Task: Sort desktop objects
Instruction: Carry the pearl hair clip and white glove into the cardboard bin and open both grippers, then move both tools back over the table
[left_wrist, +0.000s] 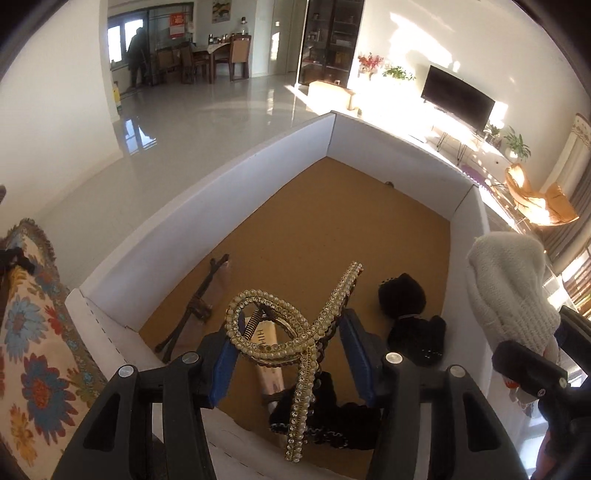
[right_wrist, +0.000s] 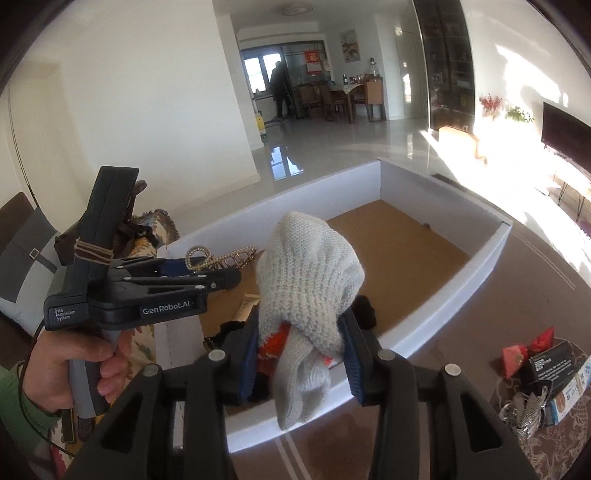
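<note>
In the left wrist view the left gripper (left_wrist: 291, 354) sat low in the centre of the frame, its blue pads (left_wrist: 225, 363) spread wide with a pearl-and-rhinestone hair clip (left_wrist: 295, 343) lying across the gap; the clip seemed to rest against the left pad only, so whether it was pinched or already let go could not be told. It hung above the near end of the white-walled box (left_wrist: 221, 192), whose brown floor already carried a brown hair clip (left_wrist: 195, 306) at lower left, a black fabric piece (left_wrist: 402, 293) to the right of centre and a cream tube (left_wrist: 267, 349) directly under the jewelled clip. In the right wrist view the right gripper (right_wrist: 301, 350) was clamped on a white knitted sock (right_wrist: 306, 288), which rose above the pads in mid-frame and drooped below them over the box's near wall; something orange (right_wrist: 273, 341) showed beside the sock between the pads. At the lower right edge of that view a small pile of packets and a metal clip (right_wrist: 532, 413) lay on the patterned cloth outside the box. The step looked like dropping both items into the box. Doing it well probably meant letting the hair clip fall on bare floor beside the tube, not across it, and carrying the sock further over the wall before releasing, so its hanging end would not catch on the rim and drag it back out.
</note>
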